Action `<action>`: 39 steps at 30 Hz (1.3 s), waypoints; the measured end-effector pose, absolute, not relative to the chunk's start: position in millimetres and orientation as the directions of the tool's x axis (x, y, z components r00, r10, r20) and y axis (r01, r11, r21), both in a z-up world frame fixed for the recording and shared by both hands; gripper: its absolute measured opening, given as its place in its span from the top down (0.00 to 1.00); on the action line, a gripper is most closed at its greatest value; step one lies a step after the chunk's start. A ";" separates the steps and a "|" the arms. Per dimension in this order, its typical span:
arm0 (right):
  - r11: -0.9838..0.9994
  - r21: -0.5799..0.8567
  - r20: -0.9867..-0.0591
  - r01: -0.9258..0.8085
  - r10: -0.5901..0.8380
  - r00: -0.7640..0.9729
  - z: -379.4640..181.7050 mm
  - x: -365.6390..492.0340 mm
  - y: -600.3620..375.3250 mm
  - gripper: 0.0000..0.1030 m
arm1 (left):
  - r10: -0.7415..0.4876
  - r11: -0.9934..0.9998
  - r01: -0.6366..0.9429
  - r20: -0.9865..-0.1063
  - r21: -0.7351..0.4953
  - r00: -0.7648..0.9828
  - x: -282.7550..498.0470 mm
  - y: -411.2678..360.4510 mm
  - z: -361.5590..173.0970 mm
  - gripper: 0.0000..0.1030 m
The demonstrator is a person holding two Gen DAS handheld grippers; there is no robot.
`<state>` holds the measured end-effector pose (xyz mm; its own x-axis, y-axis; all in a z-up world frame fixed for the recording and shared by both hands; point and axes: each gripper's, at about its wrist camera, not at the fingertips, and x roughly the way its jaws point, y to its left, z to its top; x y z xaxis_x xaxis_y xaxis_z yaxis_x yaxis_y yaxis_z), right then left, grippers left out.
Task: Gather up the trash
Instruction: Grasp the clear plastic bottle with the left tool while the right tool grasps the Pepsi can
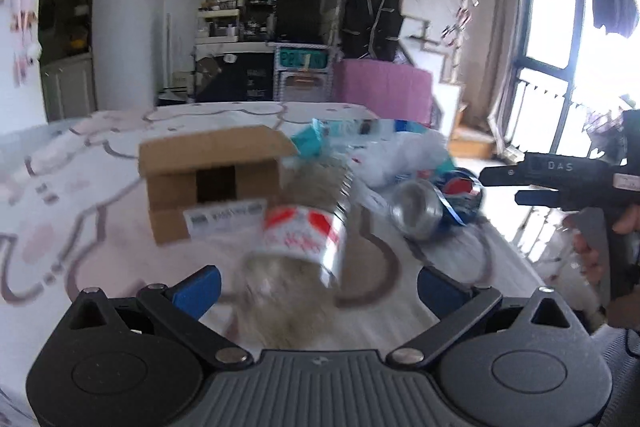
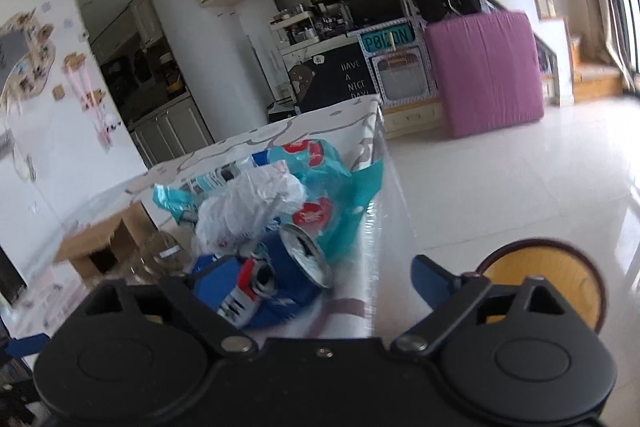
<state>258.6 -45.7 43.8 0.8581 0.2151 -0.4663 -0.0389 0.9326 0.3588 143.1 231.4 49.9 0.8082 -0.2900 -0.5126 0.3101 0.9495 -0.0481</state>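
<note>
A clear plastic bottle (image 1: pixel 304 227) with a red-and-white label lies between the left gripper's (image 1: pixel 318 287) wide-apart blue fingers, seemingly untouched, though blur hides detail. A crushed blue can (image 2: pixel 272 279) lies sideways between the right gripper's (image 2: pixel 310 281) spread fingers.

Motion blur smears the clear bottle (image 1: pixel 304 227) and box label (image 1: pixel 224 217) unreadable.

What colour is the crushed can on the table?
The can is mostly blue, with red and white markings and a silver top. The right wrist view shows it best.
</note>
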 end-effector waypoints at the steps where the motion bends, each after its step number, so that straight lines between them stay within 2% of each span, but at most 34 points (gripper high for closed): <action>1: 0.927 0.374 -0.472 -0.028 0.216 0.854 43.2 263.6 -42.5 0.12 | -0.279 0.951 0.307 -0.518 -0.032 0.808 148.8 230.2 52.9 0.00; 9: 0.922 0.388 -0.508 0.014 0.202 0.837 28.3 288.7 -13.2 0.19 | -0.221 0.941 0.332 -0.614 0.071 0.758 195.3 214.6 59.8 0.02; 17: 0.952 0.307 -0.503 0.012 0.152 0.851 14.8 287.4 -0.5 0.22 | -0.207 0.943 0.328 -0.687 0.048 0.697 225.2 196.7 51.7 0.13; 19: 0.953 0.302 -0.496 -0.006 0.163 0.853 14.2 285.2 -0.1 0.34 | -0.198 0.947 0.318 -0.708 0.039 0.678 232.3 192.9 48.5 0.18; 22: 0.952 0.304 -0.487 -0.036 0.188 0.853 13.8 280.9 -0.2 0.39 | -0.174 0.950 0.307 -0.731 0.051 0.660 237.7 186.9 44.9 0.26; 25: 0.944 0.326 -0.480 -0.056 0.216 0.850 12.9 278.4 -5.6 0.42 | -0.138 0.951 0.296 -0.732 0.091 0.667 235.7 183.3 44.4 0.34; 29: 0.939 0.333 -0.477 -0.080 0.241 0.845 15.3 273.9 -9.4 0.45 | -0.139 0.962 0.266 -0.722 0.065 0.678 229.8 187.1 46.3 0.37; 39: 0.947 0.287 -0.454 -0.143 0.266 0.850 28.1 251.1 -13.7 0.46 | -0.174 0.974 0.226 -0.652 -0.004 0.738 191.2 177.7 61.1 0.40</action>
